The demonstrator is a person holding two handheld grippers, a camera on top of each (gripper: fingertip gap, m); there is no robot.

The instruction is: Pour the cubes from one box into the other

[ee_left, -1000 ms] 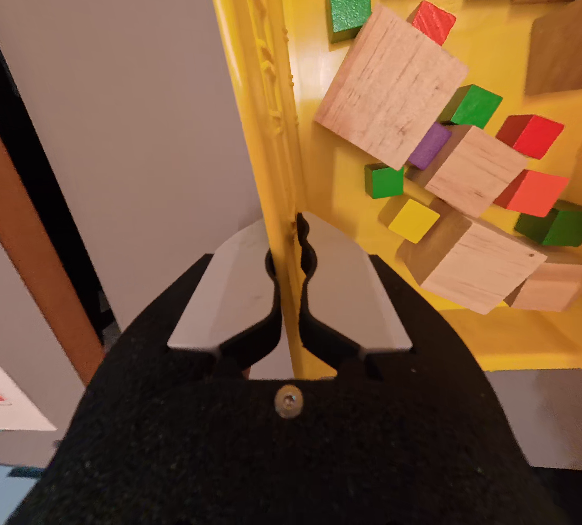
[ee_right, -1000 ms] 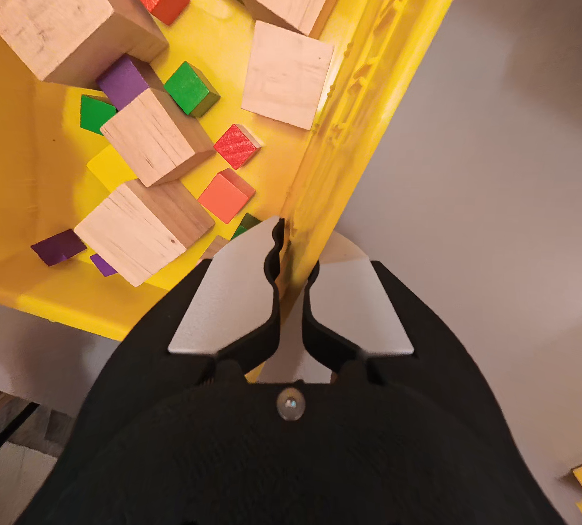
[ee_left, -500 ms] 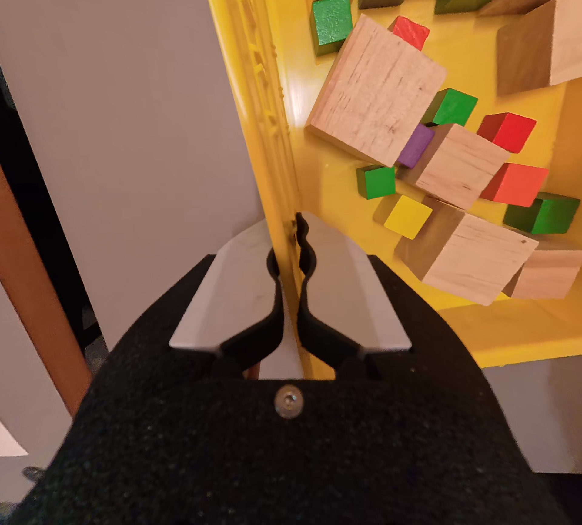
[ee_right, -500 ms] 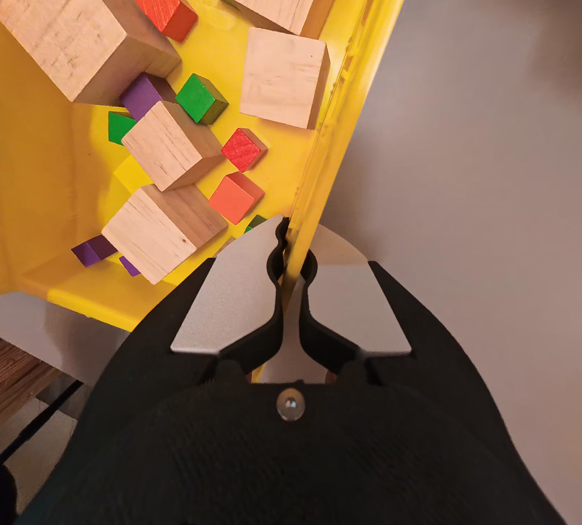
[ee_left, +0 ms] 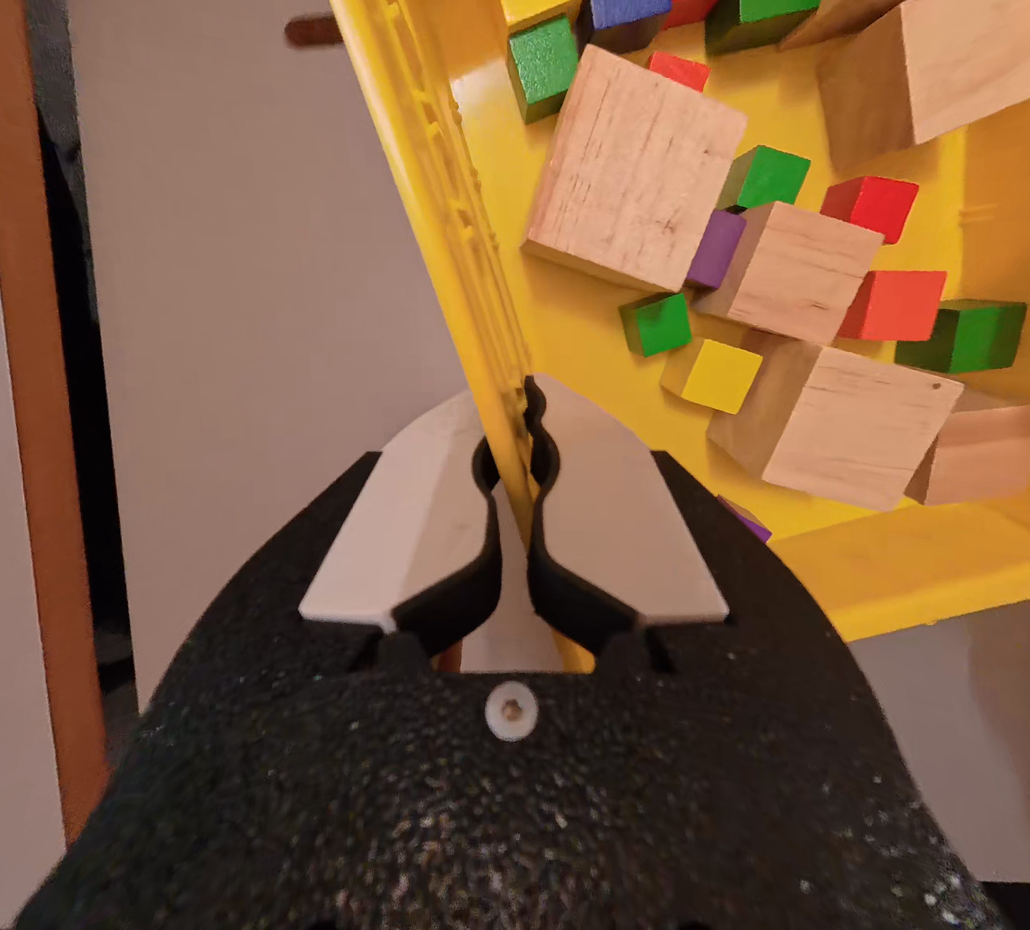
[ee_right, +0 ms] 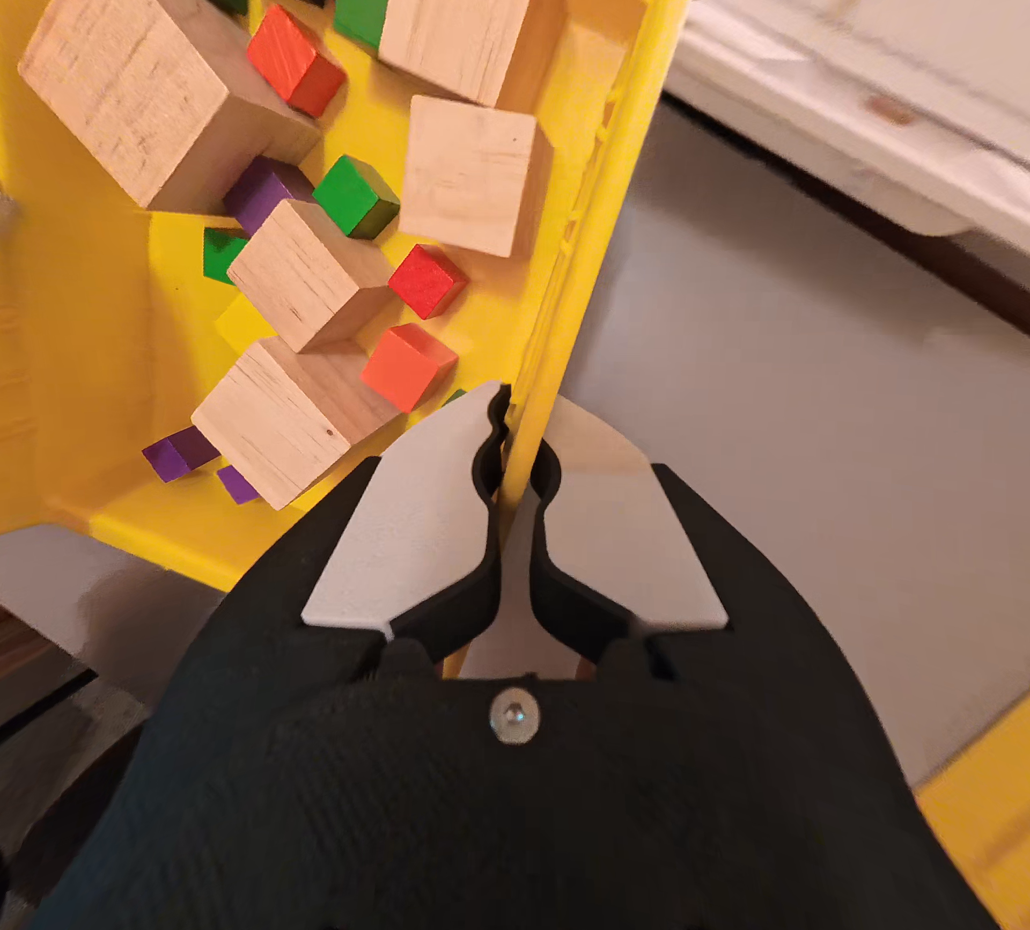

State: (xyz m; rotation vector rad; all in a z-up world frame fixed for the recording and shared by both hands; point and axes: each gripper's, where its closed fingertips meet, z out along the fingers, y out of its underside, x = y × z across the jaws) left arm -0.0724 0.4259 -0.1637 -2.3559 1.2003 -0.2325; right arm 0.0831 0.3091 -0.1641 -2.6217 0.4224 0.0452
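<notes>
While you hold the yellow box by 2 opposite walls, a brown wooden post stands at 9 o'clock in the left wrist view. Your left gripper is clamped on one rim, your right gripper on the other. Cubes lie loose inside, toward 12 o'clock.

Yellow box: one. Plain wooden cubes: at least six. Small painted cubes: more than twelve.

left tongs: black grainy body | grey fingers, black wavy pads | silver screw | right tongs: same
</notes>
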